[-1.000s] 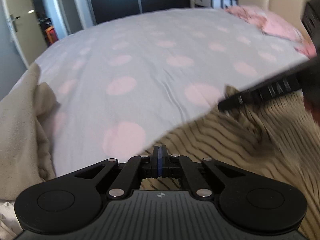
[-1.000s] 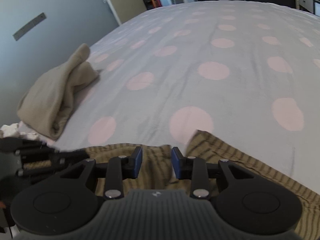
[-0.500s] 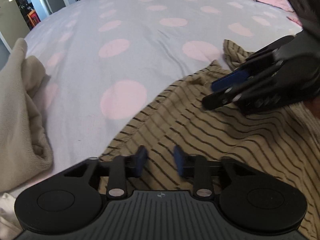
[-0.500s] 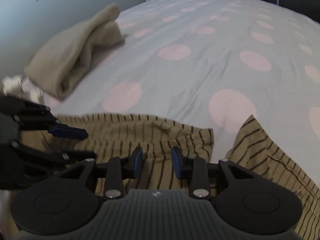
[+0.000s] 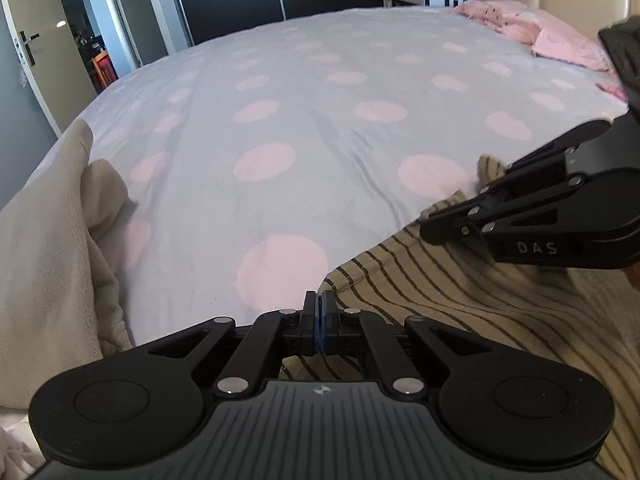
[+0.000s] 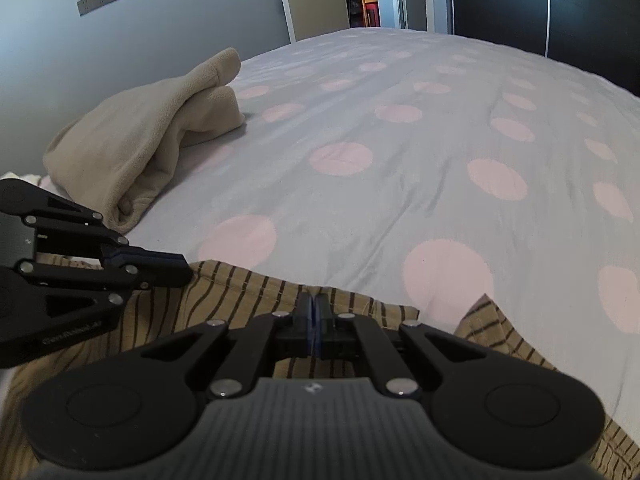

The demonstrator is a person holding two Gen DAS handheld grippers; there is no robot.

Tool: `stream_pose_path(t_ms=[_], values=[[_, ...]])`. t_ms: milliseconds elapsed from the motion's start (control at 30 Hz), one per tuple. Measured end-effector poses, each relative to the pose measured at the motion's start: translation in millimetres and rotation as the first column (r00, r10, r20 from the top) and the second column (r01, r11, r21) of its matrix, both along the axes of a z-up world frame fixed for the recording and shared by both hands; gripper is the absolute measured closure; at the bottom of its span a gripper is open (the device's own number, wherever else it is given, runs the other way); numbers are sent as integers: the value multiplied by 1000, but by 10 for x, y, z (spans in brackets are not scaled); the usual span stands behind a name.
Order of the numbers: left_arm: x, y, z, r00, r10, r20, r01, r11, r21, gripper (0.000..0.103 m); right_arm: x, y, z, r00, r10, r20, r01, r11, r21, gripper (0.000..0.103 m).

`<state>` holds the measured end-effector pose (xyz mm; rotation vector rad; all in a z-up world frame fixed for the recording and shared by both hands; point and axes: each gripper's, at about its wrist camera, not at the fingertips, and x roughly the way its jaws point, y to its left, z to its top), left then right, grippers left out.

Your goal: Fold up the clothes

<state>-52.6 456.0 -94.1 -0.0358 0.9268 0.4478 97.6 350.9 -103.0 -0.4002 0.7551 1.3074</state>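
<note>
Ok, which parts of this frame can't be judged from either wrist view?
- Striped garment: near part hidden under both gripper bodies and cut by the bottom edges; type unclear.
- Left gripper: jaws together at the hem, but whether fabric is pinched is hidden by the fingers.
- Right gripper: same, in the right wrist view.
- Beige fleece: cut by the left edge in the left wrist view.
- Pink bedding: too small to identify.
</note>
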Motion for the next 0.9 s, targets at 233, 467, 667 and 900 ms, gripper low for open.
stream_pose_path(t_ms=[233,467,667,900], values=[[34,-84,-77,999,5,-32,-4,1000,25,90,-25,-5,-97,1000,-15,21,16,999,-50,90],[-37,-239,188,1000,-5,-24,7,998,57,63,60,-282,261,997,-80,-17,79,996,-31,53],[-182,-534,436,997,-70,-44,73,995,63,63,116,-803,548,992,-126,18,128,989,-78,52],[-473,-914,431,990,-108,-95,113,992,54,63,210,-1742,613,971,-234,43,238,951,-196,52]])
